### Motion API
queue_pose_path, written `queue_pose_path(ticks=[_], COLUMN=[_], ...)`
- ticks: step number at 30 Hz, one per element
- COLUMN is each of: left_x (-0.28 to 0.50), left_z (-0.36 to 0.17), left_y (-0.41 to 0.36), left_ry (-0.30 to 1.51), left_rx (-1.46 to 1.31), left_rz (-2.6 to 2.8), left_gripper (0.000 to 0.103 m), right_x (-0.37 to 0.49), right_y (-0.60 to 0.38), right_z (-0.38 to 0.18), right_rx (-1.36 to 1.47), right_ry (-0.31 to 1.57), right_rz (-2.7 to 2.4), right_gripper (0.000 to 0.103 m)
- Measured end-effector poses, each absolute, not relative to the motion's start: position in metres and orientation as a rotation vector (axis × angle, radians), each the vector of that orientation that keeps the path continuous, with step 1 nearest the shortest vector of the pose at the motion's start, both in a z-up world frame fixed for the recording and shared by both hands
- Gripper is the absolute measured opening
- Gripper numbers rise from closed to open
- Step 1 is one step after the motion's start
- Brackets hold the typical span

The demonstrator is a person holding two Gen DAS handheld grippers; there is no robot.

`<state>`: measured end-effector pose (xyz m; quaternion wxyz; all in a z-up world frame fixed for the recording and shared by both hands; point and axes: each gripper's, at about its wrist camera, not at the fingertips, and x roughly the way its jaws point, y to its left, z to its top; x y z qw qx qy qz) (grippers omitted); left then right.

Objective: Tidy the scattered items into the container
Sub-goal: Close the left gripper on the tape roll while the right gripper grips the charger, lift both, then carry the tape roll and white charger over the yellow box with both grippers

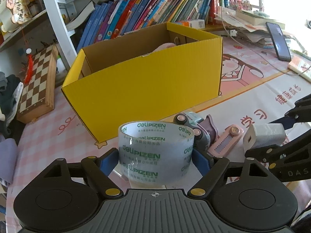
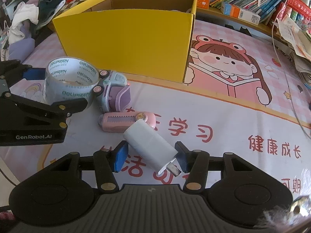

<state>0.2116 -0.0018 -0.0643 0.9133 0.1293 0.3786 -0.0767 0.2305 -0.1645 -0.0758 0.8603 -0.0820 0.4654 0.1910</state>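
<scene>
A yellow cardboard box (image 1: 143, 85) stands open on the table, with something pink inside (image 1: 163, 47). My left gripper (image 1: 155, 159) is shut on a clear tape roll (image 1: 156, 151) printed with green letters, just in front of the box; the roll also shows in the right wrist view (image 2: 70, 81). My right gripper (image 2: 150, 158) has its fingers on both sides of a white charger plug (image 2: 149, 145), touching it; the plug also shows in the left wrist view (image 1: 262, 137). A toy car (image 2: 114, 91) and a pink utility knife (image 2: 126, 121) lie between the grippers.
Books (image 1: 136, 13) line the shelf behind the box. A chessboard (image 1: 37, 85) leans at the left beside a pile of clothes (image 2: 29, 19). A phone (image 1: 278, 40) and papers (image 1: 250, 25) sit at the right. The table mat has a cartoon girl print (image 2: 229, 66).
</scene>
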Motion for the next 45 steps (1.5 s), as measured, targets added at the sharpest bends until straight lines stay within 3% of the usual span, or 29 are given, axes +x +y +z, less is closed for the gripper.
queue_pose_path(ticks=[24,39,40,42,45], left_x=[0.177,0.190,0.193,0.202,0.219], left_z=[-0.013,0.048,0.052,0.058,0.063], left_y=[0.008,0.016,0.017,0.018,0.019], left_ry=[0.626,0.459,0.450,0.434,0.424], left_rx=[0.177,0.186,0.187,0.190,0.203], left_rz=[-0.211,-0.246,-0.247,-0.247,-0.240], left_gripper=[0.083,0.083,0.083,0.083,0.083], right_x=[0.213,0.233,0.237,0.249,0.269], right_y=[-0.164,-0.164,-0.164,-0.164,-0.162], right_z=[-0.046,0.025,0.031,0.044,0.054], right_rx=[-0.178,-0.174,-0.175,-0.171,-0.151], right_ry=[0.904,0.725,0.704,0.676,0.650], right_rz=[0.417,0.479,0.489,0.501,0.535], right_gripper=[0.050,0.049,0.032,0.025,0.003])
